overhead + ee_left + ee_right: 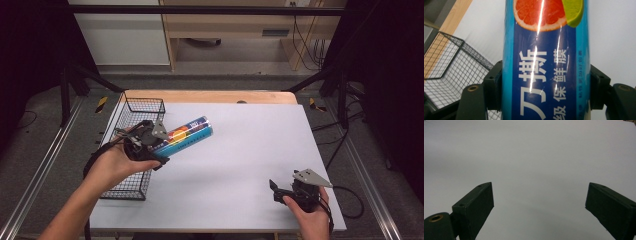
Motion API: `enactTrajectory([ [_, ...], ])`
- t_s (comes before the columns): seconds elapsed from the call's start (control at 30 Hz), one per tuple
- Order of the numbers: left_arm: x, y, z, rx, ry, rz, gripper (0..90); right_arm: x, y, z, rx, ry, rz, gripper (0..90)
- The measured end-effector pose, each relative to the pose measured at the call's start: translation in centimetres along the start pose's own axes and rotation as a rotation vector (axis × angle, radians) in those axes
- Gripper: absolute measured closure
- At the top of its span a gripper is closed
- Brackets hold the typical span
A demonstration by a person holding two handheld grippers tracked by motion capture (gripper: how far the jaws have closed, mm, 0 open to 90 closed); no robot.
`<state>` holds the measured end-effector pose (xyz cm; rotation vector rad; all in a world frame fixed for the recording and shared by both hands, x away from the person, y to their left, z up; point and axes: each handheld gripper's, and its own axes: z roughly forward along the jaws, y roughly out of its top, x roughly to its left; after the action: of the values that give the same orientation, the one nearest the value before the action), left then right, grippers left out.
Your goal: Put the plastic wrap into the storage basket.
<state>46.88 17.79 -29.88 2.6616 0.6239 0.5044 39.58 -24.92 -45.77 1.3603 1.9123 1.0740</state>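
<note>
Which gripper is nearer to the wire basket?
Left. The left gripper, holding the blue roll, is beside the wire basket; the right gripper is across the table.

Overhead light falls evenly on my pale grey bench point(240, 165), while the room's edges sink into black. In my left tongs' view a white glare streak runs down the glossy blue citrus-printed tube point(544, 62), slightly soft up close. My right tongs' jaws look dark, faintly blurred.
</note>
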Motion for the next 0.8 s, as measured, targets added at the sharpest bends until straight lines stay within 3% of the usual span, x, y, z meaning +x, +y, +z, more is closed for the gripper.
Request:
enactTrajectory([
  [0.27,0.8,-1.4,-0.2,0.002,-0.007,-0.062,31.8,0.2,0.1,-0.1,-0.003,0.013,0.007,8.2],
  [0.43,0.9,-1.8,-0.1,0.028,0.004,-0.065,31.9,0.1,0.1,-0.1,-0.01,0.006,-0.003,8.3],
  [0.7,1.2,-2.9,-0.3,0.006,-0.003,-0.095,31.8,0.1,0.1,-0.1,-0.004,0.003,0.0,8.4],
  [0.8,1.6,-3.5,-0.7,0.011,0.014,-0.118,31.9,0.1,0.1,-0.1,-0.004,0.008,0.012,8.4],
])
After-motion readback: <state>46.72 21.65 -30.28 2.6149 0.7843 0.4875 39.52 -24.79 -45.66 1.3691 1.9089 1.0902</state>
